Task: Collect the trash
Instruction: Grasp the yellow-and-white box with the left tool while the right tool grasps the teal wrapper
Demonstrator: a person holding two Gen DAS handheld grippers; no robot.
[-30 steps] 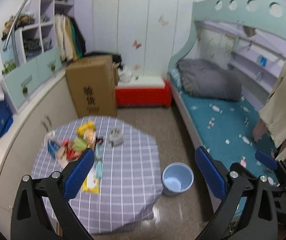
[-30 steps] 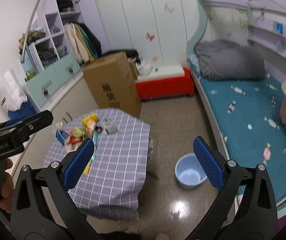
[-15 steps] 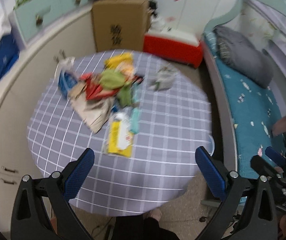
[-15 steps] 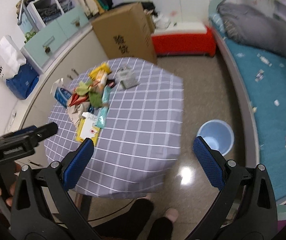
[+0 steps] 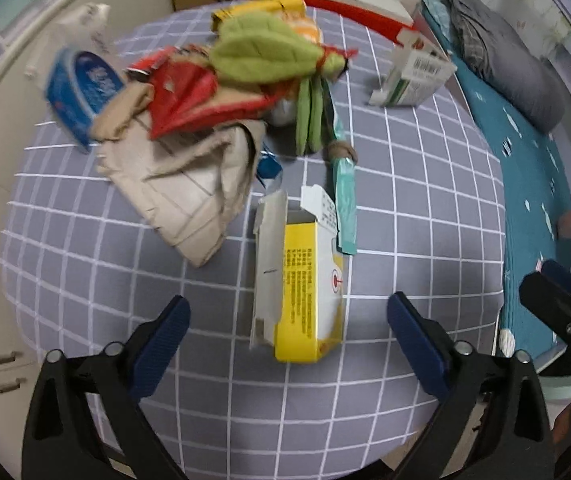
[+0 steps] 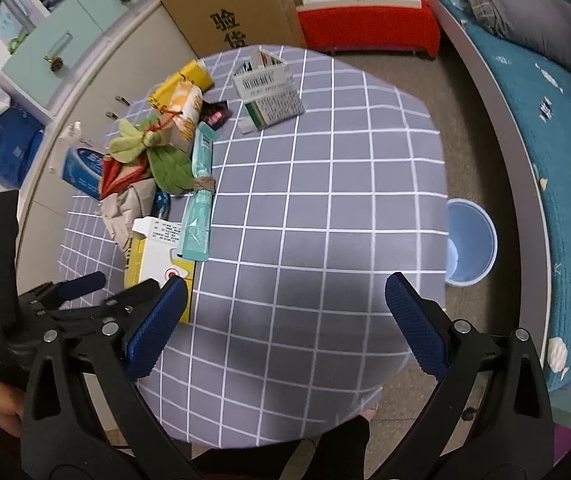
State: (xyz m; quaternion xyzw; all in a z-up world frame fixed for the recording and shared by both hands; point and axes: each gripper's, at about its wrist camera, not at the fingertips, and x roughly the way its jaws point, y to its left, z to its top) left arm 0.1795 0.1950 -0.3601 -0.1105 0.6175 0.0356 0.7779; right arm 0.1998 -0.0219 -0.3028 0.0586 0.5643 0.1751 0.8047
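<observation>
1. Task looks barely begun: all the trash sits in a pile on the grey checked tablecloth (image 5: pixel 405 240); the round light-blue plastic bin (image 6: pixel 470 240) on the floor beside the table appears empty.
2. Nearest item: flattened yellow cardboard box (image 5: pixel 305 292), just ahead of the left gripper (image 5: pixel 285 320).
3. Left gripper hovers low, jaws spread wide, holding nothing.
4. Right gripper (image 6: pixel 285 308) hovers over bare cloth, jaws likewise spread and unloaded.
</observation>
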